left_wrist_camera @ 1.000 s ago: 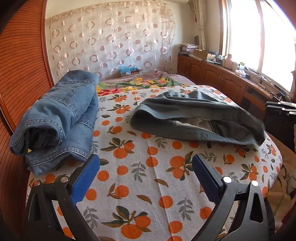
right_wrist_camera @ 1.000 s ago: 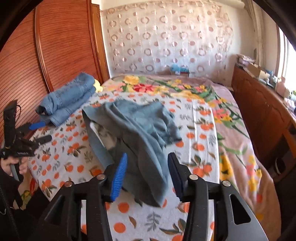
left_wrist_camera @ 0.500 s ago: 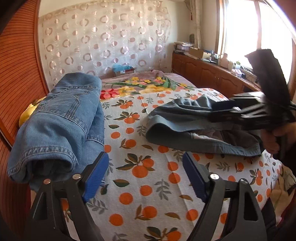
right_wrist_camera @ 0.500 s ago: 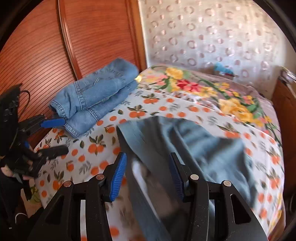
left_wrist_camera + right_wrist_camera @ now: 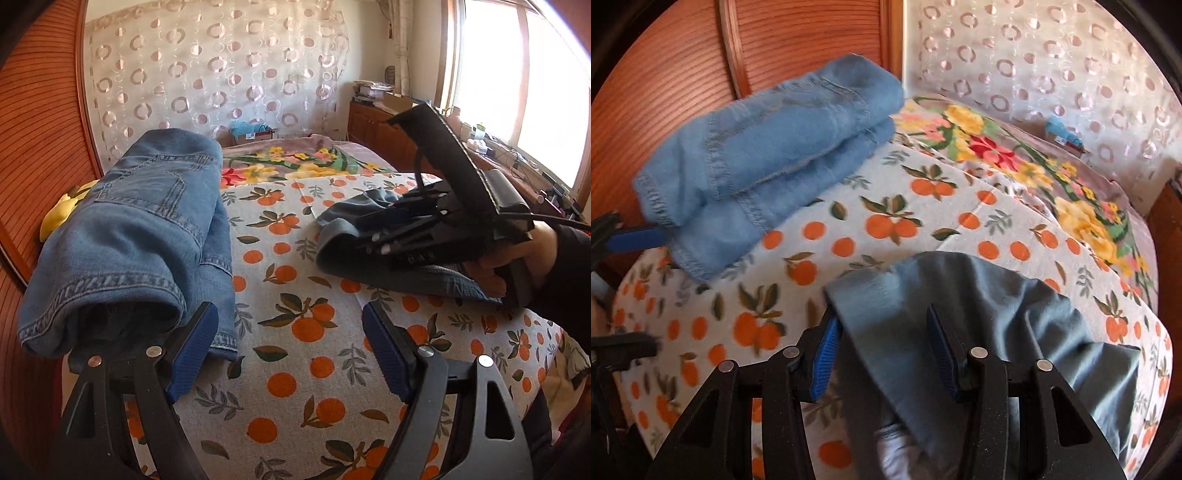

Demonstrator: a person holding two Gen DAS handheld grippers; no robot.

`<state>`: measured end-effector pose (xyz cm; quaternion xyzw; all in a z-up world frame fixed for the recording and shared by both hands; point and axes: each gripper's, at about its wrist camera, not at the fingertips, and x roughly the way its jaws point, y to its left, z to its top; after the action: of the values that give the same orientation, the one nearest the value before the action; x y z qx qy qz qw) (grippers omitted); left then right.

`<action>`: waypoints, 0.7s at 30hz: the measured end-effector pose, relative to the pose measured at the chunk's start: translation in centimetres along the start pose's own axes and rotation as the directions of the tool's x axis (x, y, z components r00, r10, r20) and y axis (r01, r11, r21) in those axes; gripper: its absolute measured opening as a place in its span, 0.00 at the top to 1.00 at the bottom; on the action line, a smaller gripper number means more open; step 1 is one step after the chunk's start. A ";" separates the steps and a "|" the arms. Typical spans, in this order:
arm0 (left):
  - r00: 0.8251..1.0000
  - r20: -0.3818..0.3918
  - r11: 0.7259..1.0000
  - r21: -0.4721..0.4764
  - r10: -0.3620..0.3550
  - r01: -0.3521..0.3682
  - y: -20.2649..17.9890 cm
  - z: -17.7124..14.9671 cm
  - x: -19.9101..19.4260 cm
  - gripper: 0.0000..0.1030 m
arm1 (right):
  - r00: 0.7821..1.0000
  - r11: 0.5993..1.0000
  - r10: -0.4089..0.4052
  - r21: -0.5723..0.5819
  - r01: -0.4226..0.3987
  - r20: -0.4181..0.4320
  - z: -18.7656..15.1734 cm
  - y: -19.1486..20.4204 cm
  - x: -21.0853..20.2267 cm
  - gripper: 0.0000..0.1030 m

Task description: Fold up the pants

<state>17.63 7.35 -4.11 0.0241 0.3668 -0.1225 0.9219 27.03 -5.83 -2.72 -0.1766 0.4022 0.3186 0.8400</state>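
Observation:
Crumpled grey pants [image 5: 1015, 306] lie on the orange-print bed sheet [image 5: 295, 369]. My right gripper [image 5: 882, 321] points down at their near waistband edge. Its jaws are closing with the grey cloth between them, but the blue pads still stand apart. From the left wrist view, the right gripper [image 5: 365, 229] sits over the grey pants [image 5: 340, 240], held by a hand [image 5: 517, 258]. My left gripper [image 5: 288, 321] hovers open over bare sheet, its left pad close to the hem of the folded blue jeans [image 5: 140, 229]. The left gripper [image 5: 631, 291] shows at the left edge beside the jeans [image 5: 768, 147].
A ribbed wooden wardrobe door [image 5: 33, 147] runs along the bed's left side. Between it and the jeans lies a yellow item [image 5: 62, 210]. A floral blanket [image 5: 295, 166] covers the far half of the bed. A wooden cabinet [image 5: 376, 129] with clutter lines the window side.
My right gripper swung down and leftward to the grey pants' waistband, which now lies between its fingers. My left gripper narrowed a little and moved nearer the jeans.

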 end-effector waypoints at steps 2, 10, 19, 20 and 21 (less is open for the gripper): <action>1.000 -0.001 1.000 -0.002 -0.001 0.001 -0.2 -0.1 0.0 0.21 | 1.000 1.000 0.005 0.007 -0.005 0.006 0.3 -0.2 -0.4 0.97; 0.999 0.011 0.999 0.034 -0.036 0.036 -3.5 0.1 -0.7 0.21 | 0.973 0.988 -0.057 0.151 0.024 0.224 -3.1 -4.4 -11.0 0.98; 0.990 -0.002 0.982 0.124 -0.140 0.140 -12.0 1.0 -0.3 0.21 | 0.911 0.925 -0.296 0.324 0.198 0.288 -13.3 -10.8 -23.1 0.98; 0.988 -0.009 0.979 0.135 -0.153 0.153 -13.1 1.1 -0.1 0.21 | 0.902 0.911 -0.326 0.349 0.220 0.283 -14.6 -11.6 -24.1 0.98; 0.986 -0.016 0.976 0.143 -0.163 0.164 -13.9 1.1 0.0 0.21 | 0.893 0.899 -0.351 0.369 0.238 0.280 -15.7 -12.1 -24.8 0.98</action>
<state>15.00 -6.30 -2.69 0.0604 0.3597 -0.2240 0.9037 14.64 -33.21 7.69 -0.0378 0.2662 0.1408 0.9528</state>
